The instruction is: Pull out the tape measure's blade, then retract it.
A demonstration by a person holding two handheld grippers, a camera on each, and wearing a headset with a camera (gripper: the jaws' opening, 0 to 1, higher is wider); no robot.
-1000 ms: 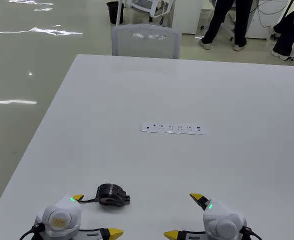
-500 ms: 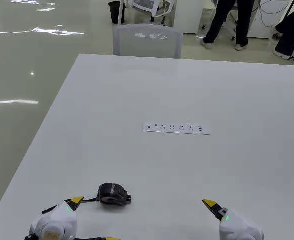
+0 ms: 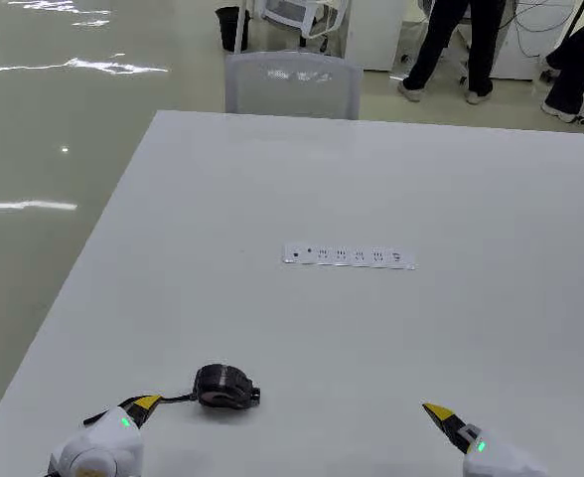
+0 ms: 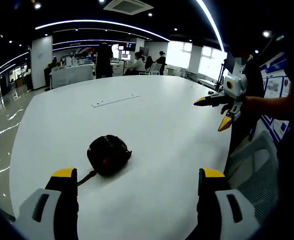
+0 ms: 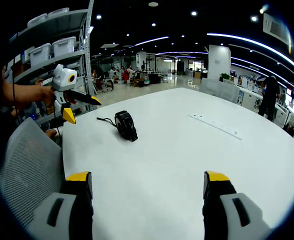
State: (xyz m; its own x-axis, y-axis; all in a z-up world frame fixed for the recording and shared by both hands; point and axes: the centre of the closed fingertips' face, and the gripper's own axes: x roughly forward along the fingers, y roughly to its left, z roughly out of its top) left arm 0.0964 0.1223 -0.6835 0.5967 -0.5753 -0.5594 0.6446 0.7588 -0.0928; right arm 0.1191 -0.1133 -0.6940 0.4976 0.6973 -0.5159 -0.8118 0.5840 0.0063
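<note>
Both grippers sit further back toward the person vs 1 s ago, low at the head view's near edge. L gripper point(image 4: 138, 175): fingers point(image 4: 64, 176) spread wide, nothing btwn them. R gripper point(image 5: 147, 176): same, fingers point(image 5: 216, 177) apart & empty. Tape measure point(image 3: 222, 386) lies on the white counter point(image 3: 371, 179), blade retracted, nr the L gripper's yellow tip, w/ its black strap trailing toward that tip. Power strip point(image 3: 349, 256) lies mid-counter, well apart.
</note>
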